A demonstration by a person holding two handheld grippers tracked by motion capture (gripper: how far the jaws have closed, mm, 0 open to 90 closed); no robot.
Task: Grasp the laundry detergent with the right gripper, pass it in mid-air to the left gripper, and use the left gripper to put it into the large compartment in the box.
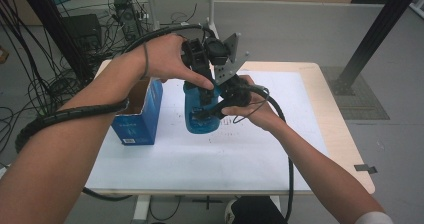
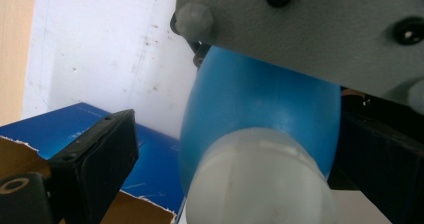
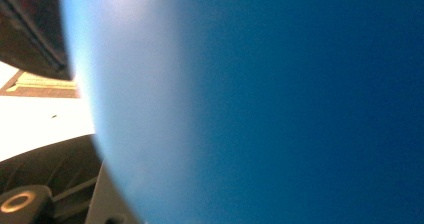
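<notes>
Blue bottle point(image 1: 200, 115) upright | right gripper point(image 1: 220, 109) clamped on body | left gripper point(image 1: 200, 59) released, straddling cap

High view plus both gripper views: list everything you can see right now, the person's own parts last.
blue bottle: one, blue with a whitish cap end, upright mid-table, between both grippers
blue box: one, blue carton with its top torn open, left of the bottle
white sheet: one, white, covers the table top
table: one, pale wood
floor cables: many, black, far left
left hand-held gripper: one, black, over the bottle's top, open around the cap end
right hand-held gripper: one, black with grey plate, shut on the bottle's side
forearms: two, entering from the bottom
</notes>
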